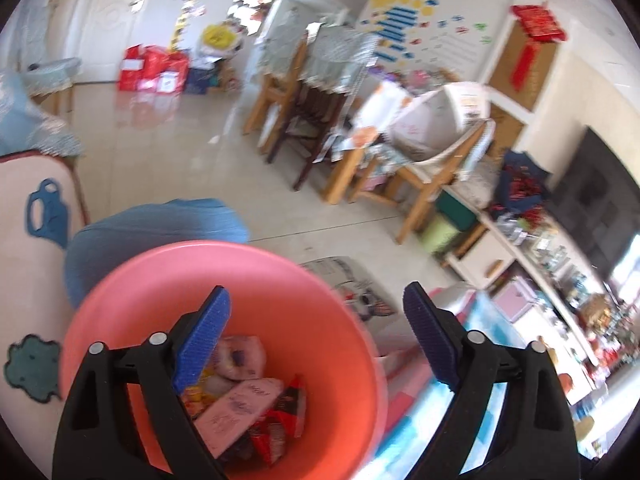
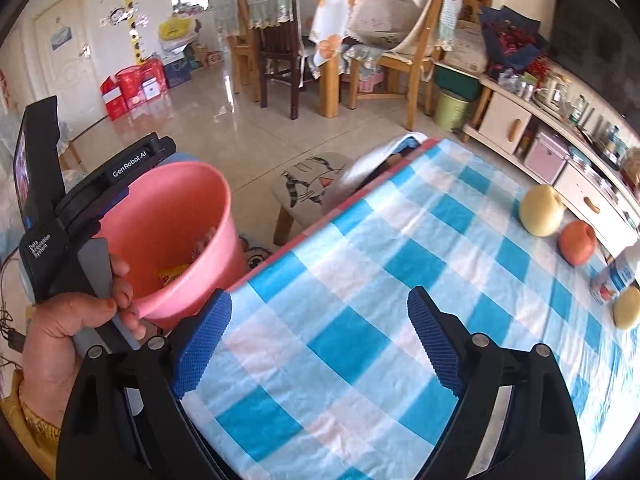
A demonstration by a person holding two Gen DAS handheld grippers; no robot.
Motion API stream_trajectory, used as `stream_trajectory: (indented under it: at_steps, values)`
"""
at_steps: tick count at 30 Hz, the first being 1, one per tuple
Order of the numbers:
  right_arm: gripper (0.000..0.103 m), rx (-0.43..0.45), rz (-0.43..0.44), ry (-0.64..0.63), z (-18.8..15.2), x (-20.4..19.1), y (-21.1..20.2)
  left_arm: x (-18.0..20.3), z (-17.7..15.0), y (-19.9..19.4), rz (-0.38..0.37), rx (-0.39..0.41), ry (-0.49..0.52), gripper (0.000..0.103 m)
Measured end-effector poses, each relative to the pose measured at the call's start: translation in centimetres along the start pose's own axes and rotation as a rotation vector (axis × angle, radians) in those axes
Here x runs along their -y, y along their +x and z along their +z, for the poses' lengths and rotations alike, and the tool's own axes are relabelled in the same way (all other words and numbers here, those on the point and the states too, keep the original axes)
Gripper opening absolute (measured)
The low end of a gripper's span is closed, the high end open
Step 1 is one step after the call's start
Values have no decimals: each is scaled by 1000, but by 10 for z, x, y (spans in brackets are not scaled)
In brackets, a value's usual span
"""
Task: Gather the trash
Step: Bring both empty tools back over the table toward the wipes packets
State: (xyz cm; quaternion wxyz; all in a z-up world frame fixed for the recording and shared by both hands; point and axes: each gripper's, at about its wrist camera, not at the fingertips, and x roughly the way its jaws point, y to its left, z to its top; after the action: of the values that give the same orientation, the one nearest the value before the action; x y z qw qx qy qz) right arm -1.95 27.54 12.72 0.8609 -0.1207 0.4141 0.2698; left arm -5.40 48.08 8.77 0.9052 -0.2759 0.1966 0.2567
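Note:
A pink bin (image 1: 152, 280) sits beside the table; it also shows in the right wrist view (image 2: 176, 216). It holds several wrappers (image 1: 248, 404), among them a pink packet, red packets and a yellow one. My left gripper (image 1: 316, 344) is open and empty, above the bin's right rim, its left finger over the bin's inside. My right gripper (image 2: 320, 344) is open and empty above the blue-and-white checked tablecloth (image 2: 360, 288). The left device and the hand holding it (image 2: 72, 308) show at the left of the right wrist view.
A yellow pear (image 2: 542, 216), an orange fruit (image 2: 576, 242), another yellow fruit (image 2: 627, 307) and a small carton (image 2: 618, 272) lie at the table's far right. A cat-print stool (image 2: 308, 184) stands beyond the table edge. Dining chairs (image 2: 280, 48) and a green bin (image 2: 450, 110) stand farther back.

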Motion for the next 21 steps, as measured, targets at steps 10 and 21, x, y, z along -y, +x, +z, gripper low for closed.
stream_trajectory:
  at_steps: [10, 21]
  values:
    - [91, 83, -59, 135, -26, 52, -52, 63, -33, -19, -201, 55, 234, 96]
    - [94, 169, -135, 286, -51, 111, -97, 116, -66, -47, -265, 90, 432, 96]
